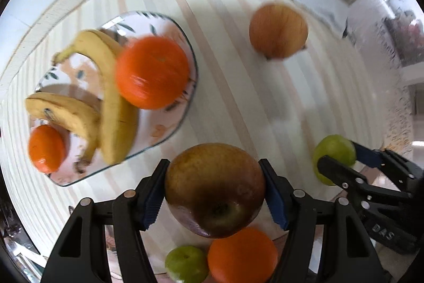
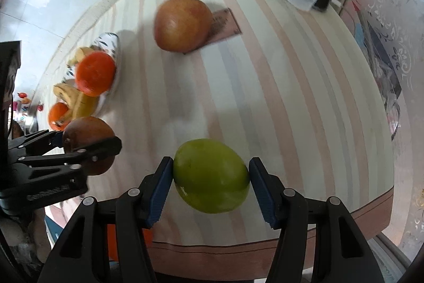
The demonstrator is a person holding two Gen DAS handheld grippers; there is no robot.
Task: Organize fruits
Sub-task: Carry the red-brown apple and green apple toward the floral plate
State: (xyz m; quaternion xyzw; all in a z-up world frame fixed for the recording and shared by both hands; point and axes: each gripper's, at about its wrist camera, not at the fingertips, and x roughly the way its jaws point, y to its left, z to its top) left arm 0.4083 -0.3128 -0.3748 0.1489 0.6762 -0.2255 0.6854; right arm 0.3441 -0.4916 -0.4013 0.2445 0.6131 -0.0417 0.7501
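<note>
Fruits up in both grips! Left view: the left hand-held gripper (image 1: 214, 192) clamps a smooth, round dark apple (image 1: 214, 187) above the striped bench (image 1: 238, 97), beside the glossy plate (image 1: 185, 44) of bananas (image 1: 111, 97); it could roll out. Right view: the right hand-held gripper (image 2: 210, 182) pinches a waxy green fruit (image 2: 210, 175) near the bench edge, so a slip risks a fall.

left wrist: close above striped table (image 1: 238, 97), facing forward-down, plate (image 1: 185, 44) ahead-left | right wrist: close, right of plate (image 2: 116, 52), facing same way | shared: plate, lone apple (image 1: 278, 31) (image 2: 182, 23) right of plate
</note>
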